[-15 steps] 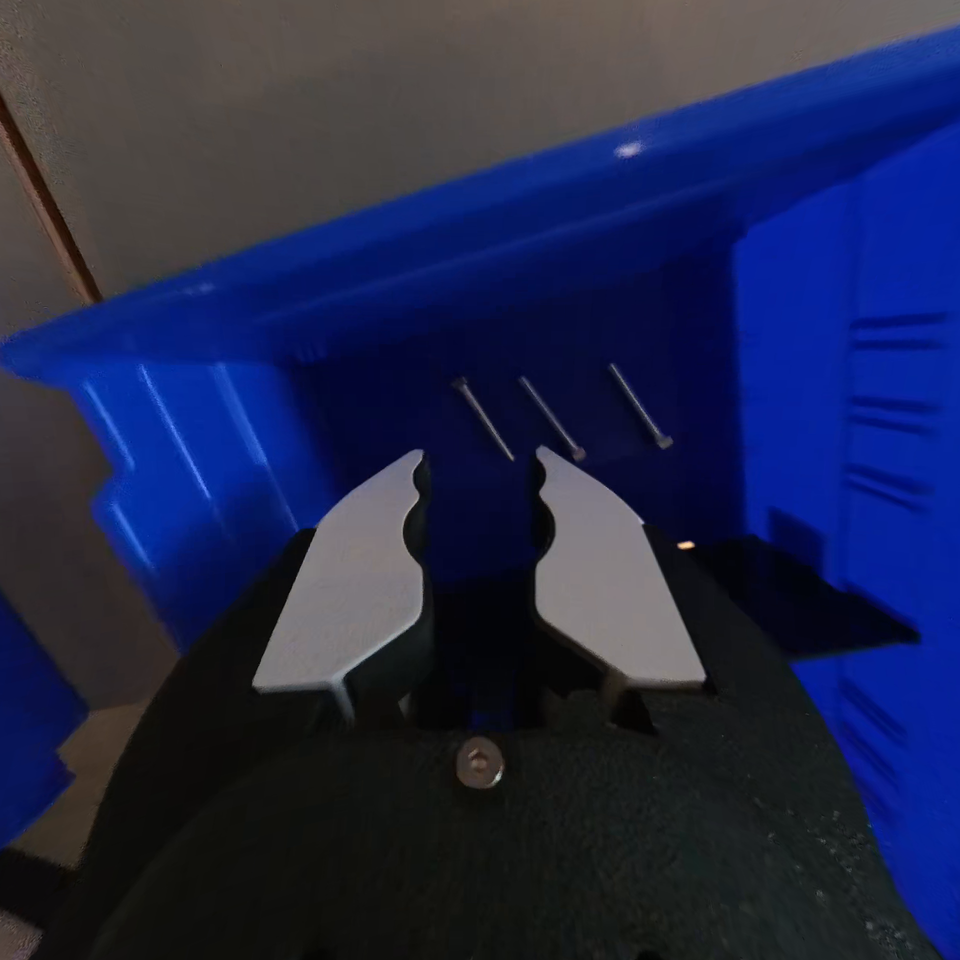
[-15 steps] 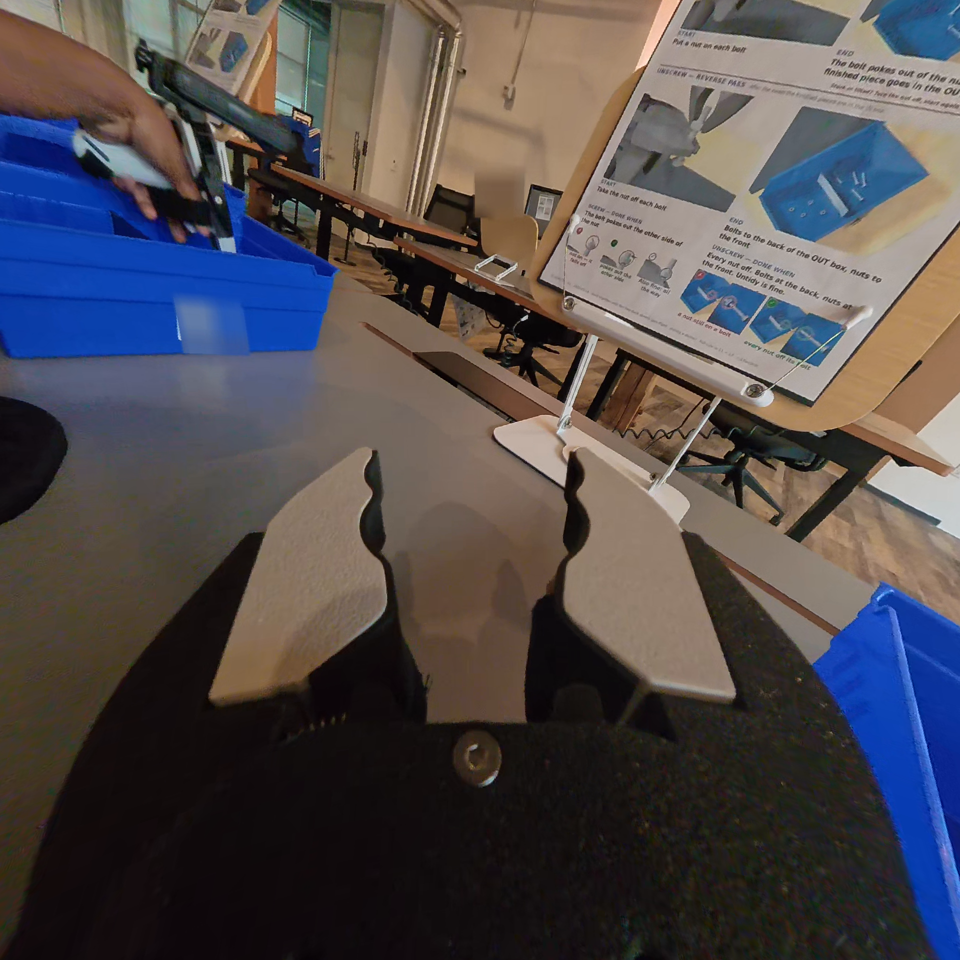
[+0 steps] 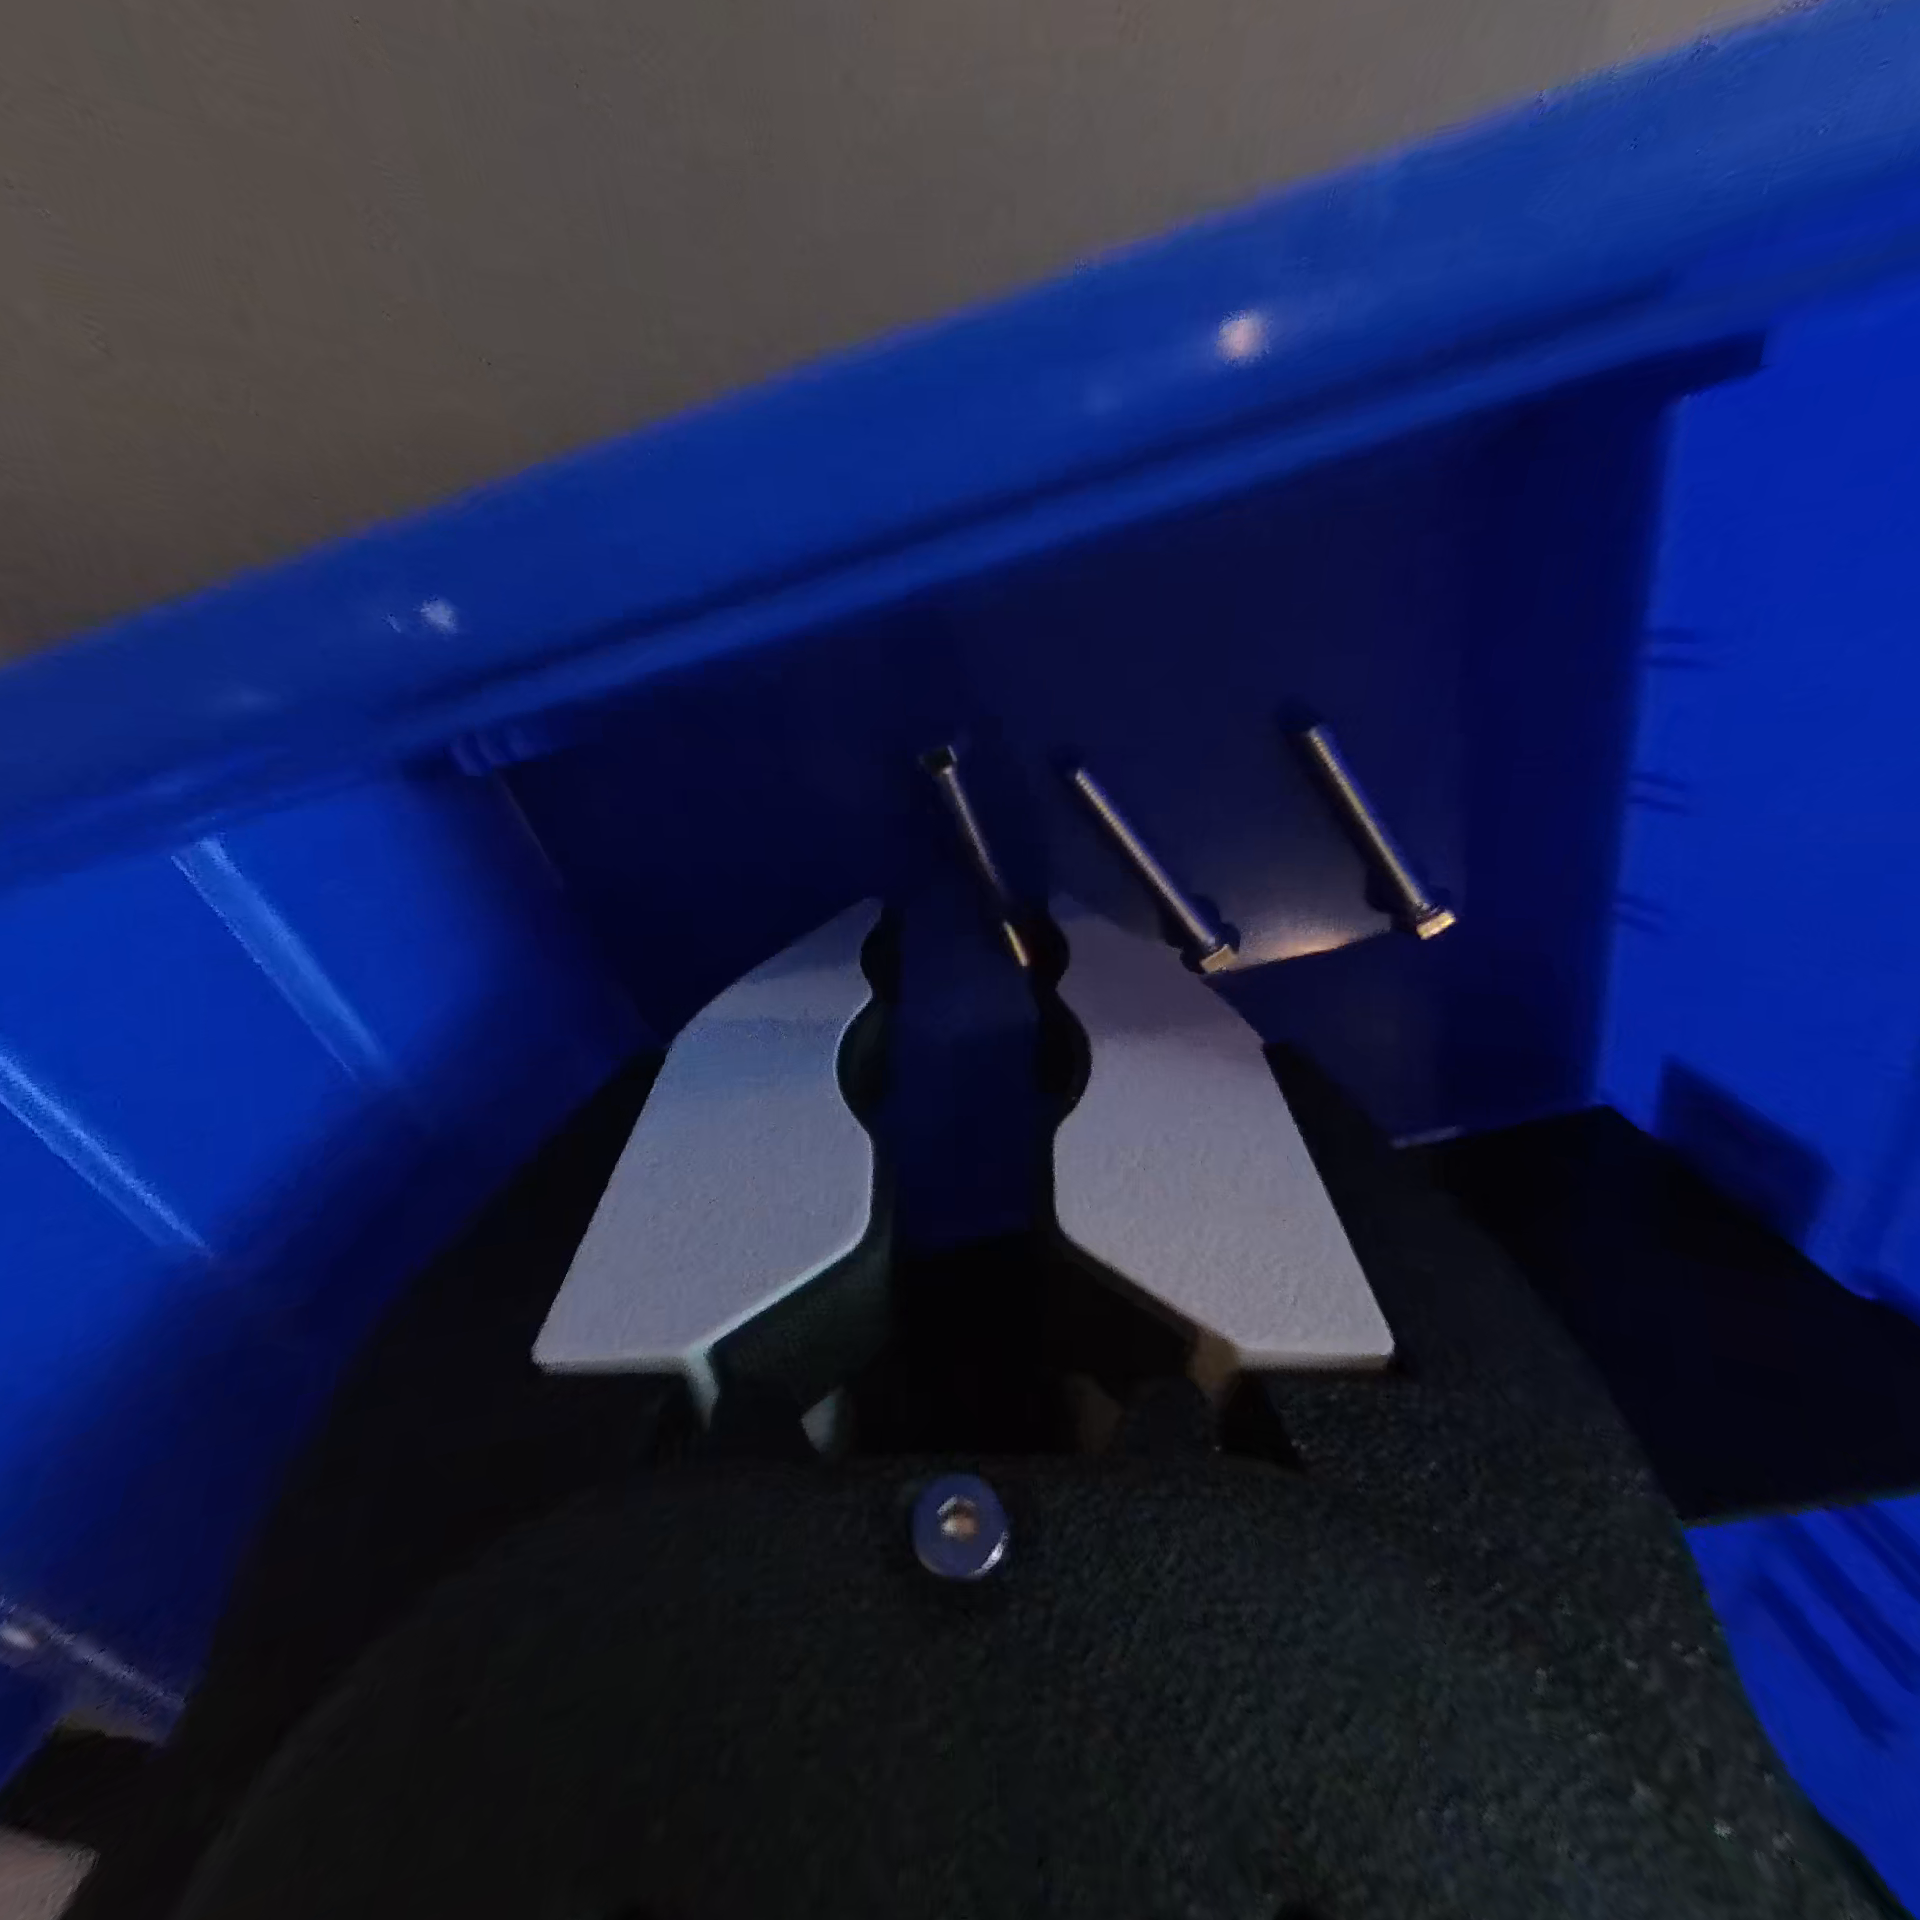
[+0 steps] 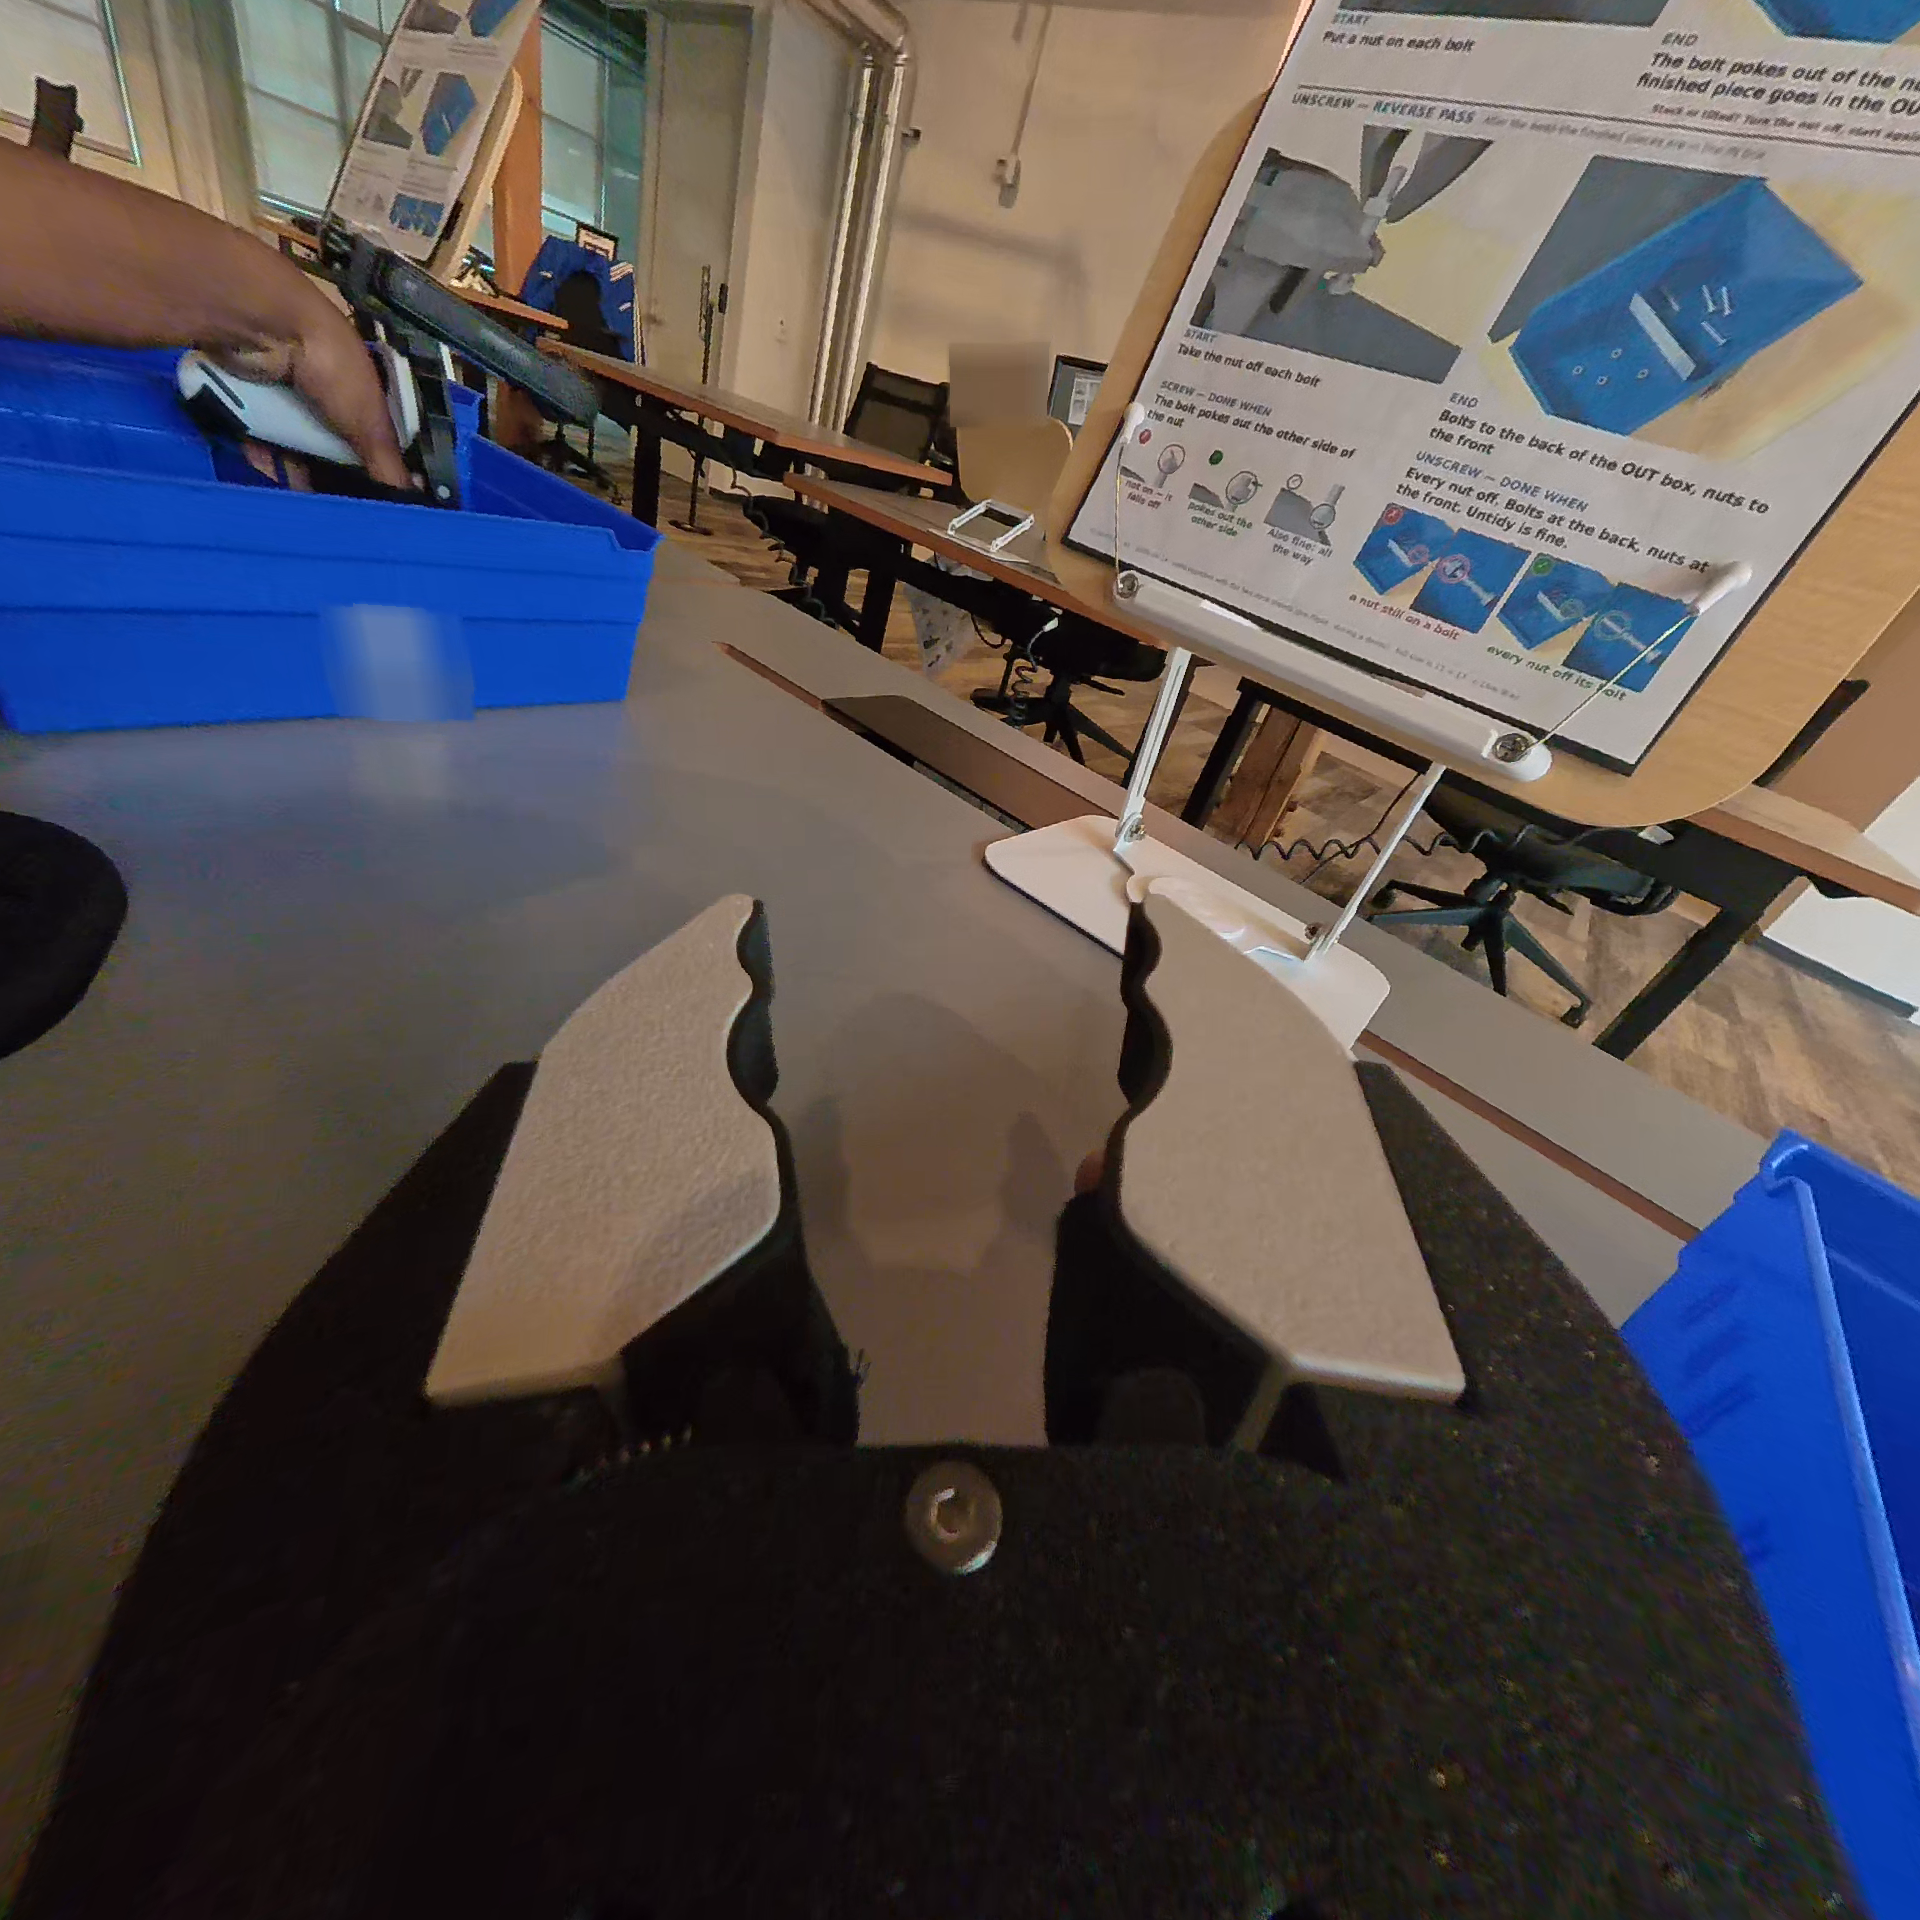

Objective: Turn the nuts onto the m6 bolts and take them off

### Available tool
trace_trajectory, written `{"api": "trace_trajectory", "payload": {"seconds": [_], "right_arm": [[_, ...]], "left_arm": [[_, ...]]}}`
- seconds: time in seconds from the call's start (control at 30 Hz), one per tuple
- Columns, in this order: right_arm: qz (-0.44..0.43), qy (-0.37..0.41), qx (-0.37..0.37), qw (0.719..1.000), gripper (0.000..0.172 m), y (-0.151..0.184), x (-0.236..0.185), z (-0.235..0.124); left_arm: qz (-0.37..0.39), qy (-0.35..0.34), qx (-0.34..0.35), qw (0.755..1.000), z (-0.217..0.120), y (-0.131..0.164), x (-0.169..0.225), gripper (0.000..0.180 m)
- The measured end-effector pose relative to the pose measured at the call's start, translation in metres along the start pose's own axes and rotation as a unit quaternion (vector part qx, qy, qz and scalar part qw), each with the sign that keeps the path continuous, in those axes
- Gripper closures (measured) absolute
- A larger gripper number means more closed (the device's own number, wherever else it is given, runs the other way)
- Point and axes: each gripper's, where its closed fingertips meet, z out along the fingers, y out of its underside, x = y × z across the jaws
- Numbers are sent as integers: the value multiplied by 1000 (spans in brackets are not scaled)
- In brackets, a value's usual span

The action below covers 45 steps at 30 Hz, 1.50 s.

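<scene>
In the left wrist view, three bare bolts lie side by side on the floor of a blue bin (image 3: 935, 468): a left bolt (image 3: 966, 831), a middle bolt (image 3: 1143, 857) and a right bolt (image 3: 1366, 826). My left gripper (image 3: 961, 925) is inside the bin with its jaws narrowly apart. The left bolt's near end lies at my right fingertip (image 3: 1081, 966), with a gap to the other pad. No nuts show. The right wrist view shows a hand holding this gripper (image 4: 416, 416) down in the bin (image 4: 312, 582). My right gripper (image 4: 945, 925) is open and empty above the grey table (image 4: 520, 883).
A black divider plate (image 3: 1662, 1299) stands in the bin on the right. An instruction board (image 4: 1507, 364) on a white stand (image 4: 1070, 862) is at the table's far edge. A second blue bin (image 4: 1808, 1403) is at the right, a black round object (image 4: 42, 925) at the left. My right fingertips sit around 55 cm from my left ones. From the left gripper's tips to the right bolt (image 3: 1366, 826) is close to 6 cm.
My left gripper has moved closer to the bolts and its jaws have narrowed; the left bolt's end now sits at the right fingertip. My right gripper has barely moved.
</scene>
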Motion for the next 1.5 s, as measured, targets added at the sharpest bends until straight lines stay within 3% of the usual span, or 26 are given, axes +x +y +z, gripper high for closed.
{"api": "trace_trajectory", "payload": {"seconds": [0.13, 0.2, 0.4, 0.47, 0.57, 0.67, 0.73, 0.9, 1.0, 1.17, 1.3, 1.43, 1.5], "right_arm": [[-4, 3, -4, 1000, 108, 1, 1, 0], [-7, 5, -4, 1000, 108, 1, 1, 0], [-15, 6, -6, 1000, 108, 1, 0, 0], [-9, 0, -6, 1000, 108, 1, -1, 0], [-9, -5, -3, 1000, 109, 0, -3, 0], [-15, -11, -9, 1000, 112, 2, -5, 1], [-17, -21, -14, 1000, 113, 3, -8, 2], [-9, -65, -23, 998, 118, 3, -23, 4], [2, -104, -26, 994, 122, -6, -36, 4], [-6, -211, -24, 977, 132, -40, -67, -1], [-1, -287, -78, 955, 137, -53, -82, 3], [-75, -348, -182, 916, 141, -32, -91, 6], [-124, -370, -225, 893, 142, -18, -95, 9]], "left_arm": [[-2, -5, -10, 1000, 0, -1, 1, 156], [-2, 6, -6, 1000, 1, -2, 5, 173], [2, -1, 10, 1000, -2, 1, 5, 175], [9, -3, 38, 999, -13, -3, 6, 175], [24, 12, 137, 990, -52, -21, 18, 175], [63, 47, 268, 960, -107, -37, 51, 175], [98, 87, 354, 926, -144, -40, 88, 176], [219, 192, 475, 830, -189, -14, 213, 176], [281, 248, 502, 779, -189, 8, 287, 176], [348, 303, 520, 719, -164, 39, 377, 176], [394, 306, 507, 703, -129, 55, 419, 176], [451, 241, 464, 723, -93, 62, 430, 176], [479, 215, 451, 722, -84, 65, 434, 175]]}}
